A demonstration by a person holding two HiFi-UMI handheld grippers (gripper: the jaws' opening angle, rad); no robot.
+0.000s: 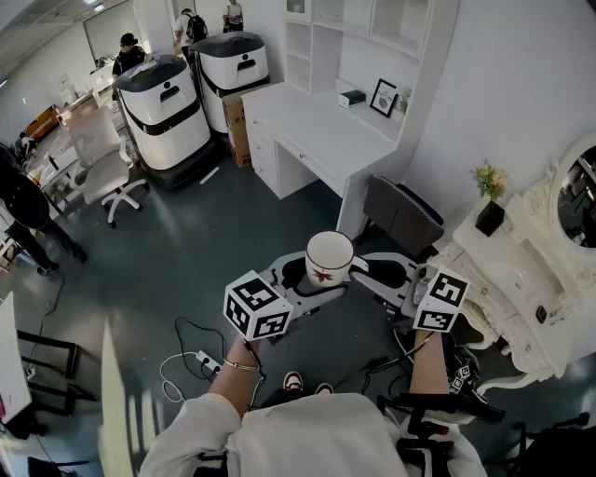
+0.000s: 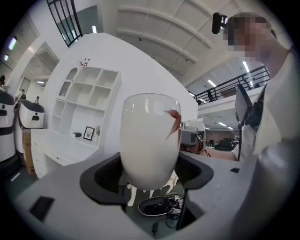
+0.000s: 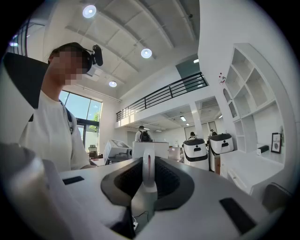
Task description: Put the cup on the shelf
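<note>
A white cup [image 1: 329, 258] with a red mark hangs in the air in front of me, between both grippers. My left gripper [image 1: 312, 281] stands wide around the cup's rounded body [image 2: 150, 140], with the dark pads against both sides. Closed on the cup's thin white handle [image 3: 148, 171] is my right gripper [image 1: 371, 273], coming in from the right. The white shelf unit [image 1: 372, 26] stands over a white desk [image 1: 317, 130] at the far wall, well beyond the cup. It also shows as the open shelves [image 2: 86, 93] in the left gripper view.
Two white and black machines [image 1: 163, 107] stand at the back left by an office chair [image 1: 107, 177]. A dark chair [image 1: 402, 214] sits beside the desk, an ornate white dresser [image 1: 521, 279] at the right. Cables and a power strip [image 1: 207, 361] lie on the floor.
</note>
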